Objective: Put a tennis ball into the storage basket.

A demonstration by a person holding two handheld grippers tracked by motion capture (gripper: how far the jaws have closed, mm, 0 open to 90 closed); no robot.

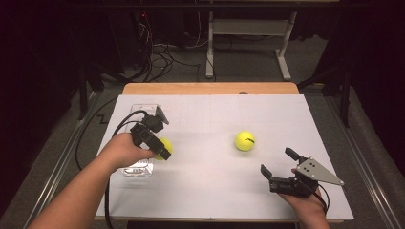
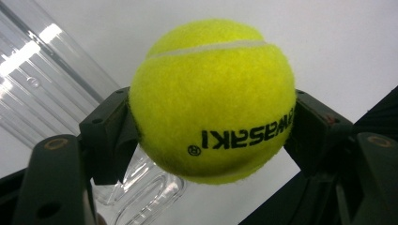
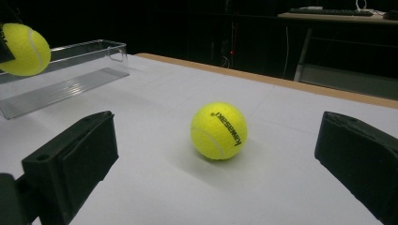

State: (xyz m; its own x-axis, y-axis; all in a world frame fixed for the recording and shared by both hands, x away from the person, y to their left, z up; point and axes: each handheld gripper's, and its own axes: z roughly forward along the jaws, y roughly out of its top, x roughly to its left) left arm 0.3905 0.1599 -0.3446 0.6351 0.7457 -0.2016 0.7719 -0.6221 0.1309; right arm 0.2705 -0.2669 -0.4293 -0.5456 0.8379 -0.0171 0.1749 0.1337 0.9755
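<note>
tennis ball (image 2: pixel 213 101) number one is clamped in the left gripper (image 1: pixel 160 148), both black pads pressed into the yellow felt on either side, and it hangs clear of the white table (image 1: pixel 210 191), just beside the right edge of the clear plastic tray (image 1: pixel 138 169) at the left. in the left gripper view the ribbed tray sits below and to one side of the ball, so this looks like the carry step: ball lifted, not yet over the opening. ball number two (image 1: pixel 244 140) rests on the table right of centre, well apart from the tray. the right gripper (image 1: pixel 277 164) waits at the near right, jaws wide apart and empty, pointed at that second ball; in the right gripper view it sits between the two pads but farther off, untouched. next, by my reading, the left hand needs to slide the held ball leftward over the tray, lower it inside the walls, then let go gently so it doesn't bounce out. the right hand can then push forward and close on the loose ball.
</note>
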